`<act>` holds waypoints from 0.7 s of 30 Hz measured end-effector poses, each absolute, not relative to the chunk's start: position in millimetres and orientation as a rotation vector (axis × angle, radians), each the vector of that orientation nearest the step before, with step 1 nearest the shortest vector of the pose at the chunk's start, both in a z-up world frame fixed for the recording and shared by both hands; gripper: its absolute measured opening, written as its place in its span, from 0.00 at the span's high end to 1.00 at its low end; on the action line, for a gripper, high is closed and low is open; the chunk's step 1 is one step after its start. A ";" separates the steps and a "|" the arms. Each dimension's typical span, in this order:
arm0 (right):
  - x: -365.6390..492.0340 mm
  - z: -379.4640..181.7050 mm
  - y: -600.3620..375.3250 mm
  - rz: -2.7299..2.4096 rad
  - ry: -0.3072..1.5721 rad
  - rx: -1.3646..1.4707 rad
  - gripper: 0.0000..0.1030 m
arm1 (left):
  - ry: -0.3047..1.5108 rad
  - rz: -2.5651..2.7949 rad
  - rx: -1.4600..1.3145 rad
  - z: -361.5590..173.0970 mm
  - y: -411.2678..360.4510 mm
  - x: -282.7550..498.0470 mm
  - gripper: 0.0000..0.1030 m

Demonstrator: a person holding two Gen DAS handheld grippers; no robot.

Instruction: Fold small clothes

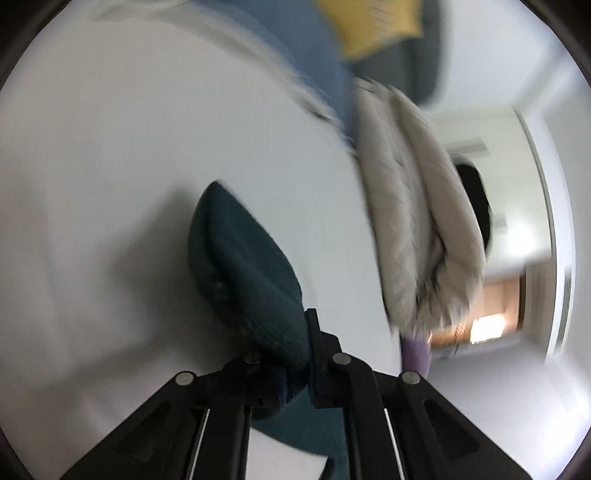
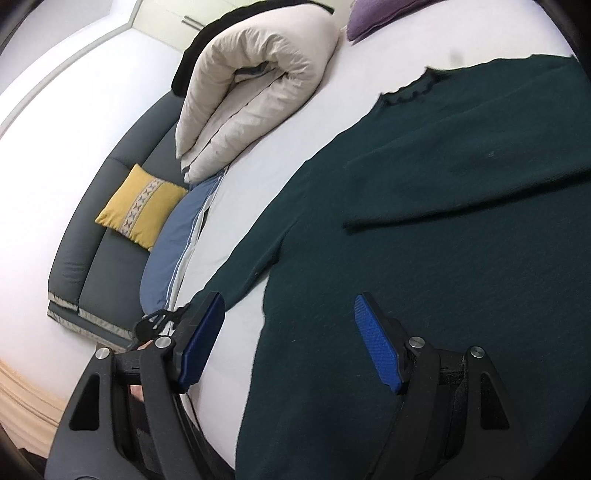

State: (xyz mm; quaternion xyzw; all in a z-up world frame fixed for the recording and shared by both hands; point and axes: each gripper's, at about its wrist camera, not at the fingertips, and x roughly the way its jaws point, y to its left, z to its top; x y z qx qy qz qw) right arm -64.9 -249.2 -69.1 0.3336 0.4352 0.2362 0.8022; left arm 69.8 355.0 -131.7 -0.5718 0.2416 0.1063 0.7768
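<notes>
Left tool (image 1: pixel 295 363): clamped on a bunched fold of the dark green sweater (image 1: pixel 247 273), which rises from between the fingers toward 11 o'clock; this view is blurred.
Right tool (image 2: pixel 290 343): fingers spread wide with nothing between them, blue pads (image 2: pixel 376 343) facing each other, hovering over the sweater's near edge.
Sweater (image 2: pixel 424 240): spread flat on the white bed (image 2: pixel 258 158), filling the right wrist view from 6 o'clock to 2 o'clock; one sleeve is folded across the body at 2 o'clock, the other runs along the bed down toward the left finger at 8 o'clock; the wavy collar sits at 1 o'clock.
Blue pillow (image 2: pixel 173 243): at 9 o'clock, at the bed's edge, just beside the sleeve end.
Yellow cushion (image 2: pixel 142 206): at 10 o'clock, resting on the dark grey headboard (image 2: pixel 96 266) beyond the pillow.
Folded cream duvet (image 2: pixel 251 85): at 11 o'clock on the bed, its lower end touching the blue pillow.
Purple cushion (image 2: pixel 376 14): at 12 o'clock, at the far end of the bed, near the duvet.
</notes>
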 end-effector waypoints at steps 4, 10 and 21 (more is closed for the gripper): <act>-63.6 -76.8 -282.1 0.442 0.923 0.765 0.30 | 0.586 0.106 -0.950 -77.4 279.1 112.7 0.92; -65.2 -79.7 -337.4 0.359 0.861 0.827 0.30 | 0.689 -0.157 -0.434 -39.4 79.3 150.7 0.92; -57.8 -99.7 -410.0 0.259 0.886 0.847 0.29 | 0.850 -0.288 -0.059 -108.6 -73.5 136.7 0.27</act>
